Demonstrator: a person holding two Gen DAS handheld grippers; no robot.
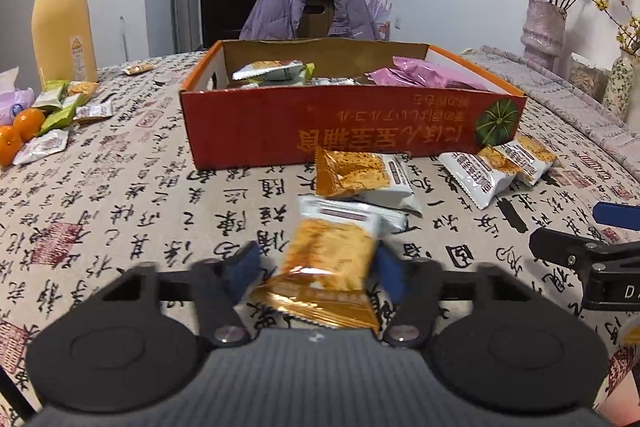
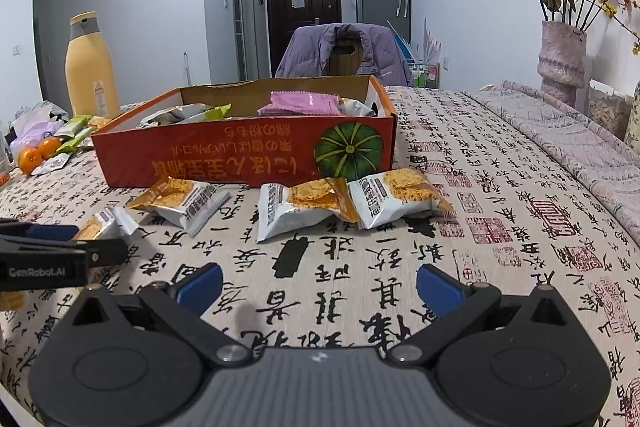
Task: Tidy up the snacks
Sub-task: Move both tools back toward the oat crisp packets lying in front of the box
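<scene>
A gold-and-white snack packet [image 1: 332, 259] lies lengthwise between the blue pads of my left gripper [image 1: 318, 269], low over the calligraphy tablecloth, and the pads are closed against its sides. In the right wrist view the same packet [image 2: 102, 225] pokes out past the left gripper [image 2: 100, 239]. Three more such packets [image 2: 184, 199] [image 2: 300, 207] [image 2: 400, 199] lie before the orange cardboard box [image 2: 240, 155], which holds pink and green packets. My right gripper [image 2: 320, 287] is open over bare cloth with nothing between its pads. It also shows at the right edge of the left wrist view [image 1: 576, 231].
A tall yellow bottle [image 1: 64, 23], oranges [image 1: 20, 131] and several green and silver packets [image 1: 60, 103] sit at the far left. A vase of dried roses [image 1: 544, 27] stands at the back right. A chair with a purple jacket [image 1: 312, 11] is behind the box [image 1: 340, 131].
</scene>
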